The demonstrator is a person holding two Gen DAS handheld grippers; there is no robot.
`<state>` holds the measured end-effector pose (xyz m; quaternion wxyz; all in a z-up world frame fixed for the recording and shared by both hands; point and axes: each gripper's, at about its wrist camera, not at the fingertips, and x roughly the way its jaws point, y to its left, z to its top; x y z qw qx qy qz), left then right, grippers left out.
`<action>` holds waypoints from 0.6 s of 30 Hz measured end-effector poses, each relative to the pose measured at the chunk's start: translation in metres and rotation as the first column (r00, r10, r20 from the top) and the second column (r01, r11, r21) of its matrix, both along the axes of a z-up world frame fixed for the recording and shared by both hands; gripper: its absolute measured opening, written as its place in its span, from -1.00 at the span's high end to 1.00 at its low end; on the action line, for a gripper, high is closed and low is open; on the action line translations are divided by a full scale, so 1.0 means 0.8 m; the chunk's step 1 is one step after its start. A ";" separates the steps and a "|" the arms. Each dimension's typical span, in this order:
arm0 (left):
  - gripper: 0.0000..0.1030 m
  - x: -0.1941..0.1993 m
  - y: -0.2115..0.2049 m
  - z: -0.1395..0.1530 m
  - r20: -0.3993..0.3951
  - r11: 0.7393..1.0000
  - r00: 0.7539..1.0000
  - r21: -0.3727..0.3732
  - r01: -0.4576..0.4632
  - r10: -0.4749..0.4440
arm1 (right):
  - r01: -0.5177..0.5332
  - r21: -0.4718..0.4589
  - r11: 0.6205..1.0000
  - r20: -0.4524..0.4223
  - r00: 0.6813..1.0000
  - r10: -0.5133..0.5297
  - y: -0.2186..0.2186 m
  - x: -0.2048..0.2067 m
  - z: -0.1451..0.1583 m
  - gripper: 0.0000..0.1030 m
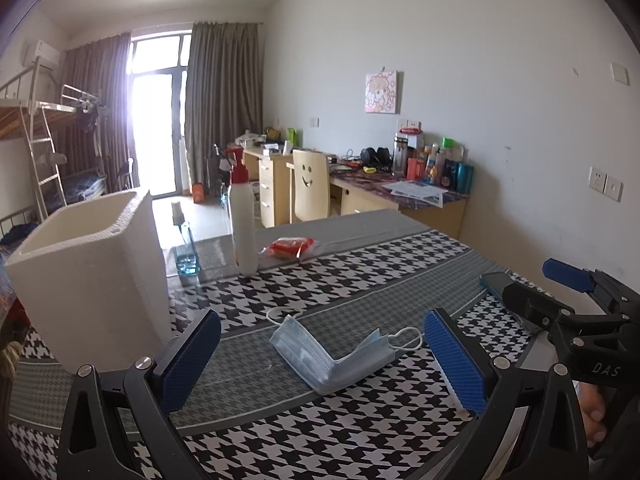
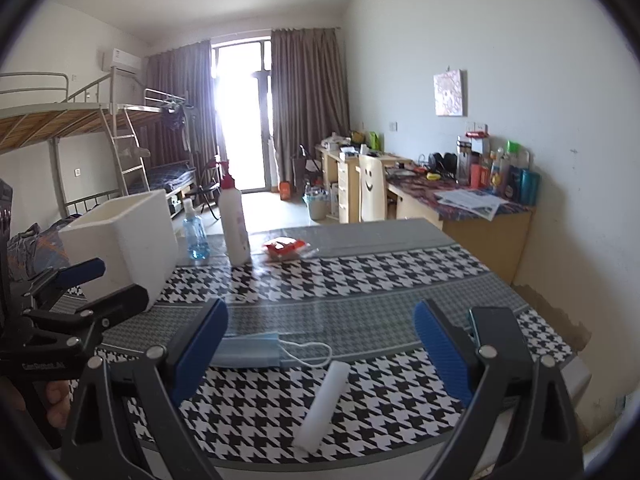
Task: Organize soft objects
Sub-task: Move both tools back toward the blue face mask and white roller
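Observation:
A folded light-blue face mask (image 1: 332, 356) lies on the houndstooth tablecloth (image 1: 360, 272). My left gripper (image 1: 322, 320) is open, its blue pads on either side of the mask and not touching it. In the right wrist view the mask (image 2: 250, 350) lies just past the left pad of my right gripper (image 2: 322, 310), which is open and holds nothing. A white soft cylinder (image 2: 322, 404) lies between its fingers, near the table's front edge. A red packet (image 1: 290, 247) sits at the far side of the table. A white foam box (image 1: 92, 276) stands open-topped at the left.
A white pump bottle (image 1: 244, 220) with a red top stands beside a blue sanitizer bottle (image 2: 195, 236) at the back. A dark phone (image 2: 496, 320) lies behind my right finger. A wall runs along the table's right edge. Each gripper (image 1: 532, 288) shows in the other's view.

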<state>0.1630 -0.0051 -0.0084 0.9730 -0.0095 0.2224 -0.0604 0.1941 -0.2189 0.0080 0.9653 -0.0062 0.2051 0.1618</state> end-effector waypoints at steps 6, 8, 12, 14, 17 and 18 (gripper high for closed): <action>-0.98 0.013 -0.008 -0.014 -0.034 1.000 0.999 0.021 0.013 -0.012 | 0.027 -0.025 0.999 -0.035 0.999 -0.027 -0.005 0.009 -0.017 -0.87; -0.98 0.017 -0.013 -0.019 -0.047 0.999 0.999 0.034 0.025 -0.024 | 0.030 -0.026 0.999 -0.046 0.998 -0.031 -0.008 0.010 -0.023 -0.87; -0.98 0.024 -0.017 -0.029 -0.070 0.998 0.997 0.050 0.030 -0.027 | 0.036 -0.028 0.999 -0.081 0.996 -0.038 -0.012 0.017 -0.036 -0.87; -0.98 0.029 -0.018 -0.035 -0.088 0.998 0.996 0.052 0.025 -0.020 | 0.043 -0.028 0.999 -0.096 0.994 -0.046 -0.014 0.020 -0.040 -0.87; -0.98 0.035 -0.022 -0.041 -0.111 0.998 0.994 0.060 0.025 -0.019 | 0.035 -0.025 0.999 -0.113 0.993 -0.038 -0.015 0.021 -0.047 -0.87; -0.98 0.037 -0.023 -0.043 -0.117 0.998 0.993 0.065 0.028 -0.020 | 0.032 -0.027 0.999 -0.118 0.992 -0.035 -0.015 0.021 -0.050 -0.87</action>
